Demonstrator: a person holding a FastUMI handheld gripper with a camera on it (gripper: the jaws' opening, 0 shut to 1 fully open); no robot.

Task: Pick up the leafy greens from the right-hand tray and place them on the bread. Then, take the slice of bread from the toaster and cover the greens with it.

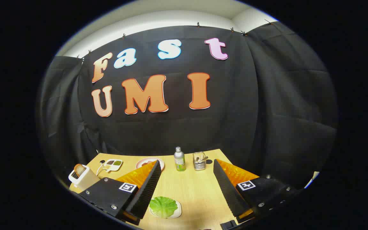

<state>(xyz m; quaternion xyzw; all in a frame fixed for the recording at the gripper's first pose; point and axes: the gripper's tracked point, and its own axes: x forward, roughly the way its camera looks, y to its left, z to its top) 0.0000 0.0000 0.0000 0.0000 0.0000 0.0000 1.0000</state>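
Claw (187, 188) fingers are standing wide apart above the table (196, 195), gripping nothing, with bare wood showing between them. Taking the bottle (179, 159) at the back of the table as the landmark: far to its left, at the table's edge, a white toaster (83, 178) is sitting with a slice of bread (80, 169) sticking up out of its slot. Nearer the bottle, still on its left, a white divided tray (112, 164) is lying with small heaps of dark and green bits in its compartments. Just left of the bottle, a round plate (145, 162) is peeking out from behind the left finger; what it is carrying is unclear. Well in front of the bottle, close to the left finger's tip, the leafy greens (163, 206) are lying on a pale slice or small tray (178, 212). Just right of the bottle, a clear holder (199, 161) with utensils is standing.
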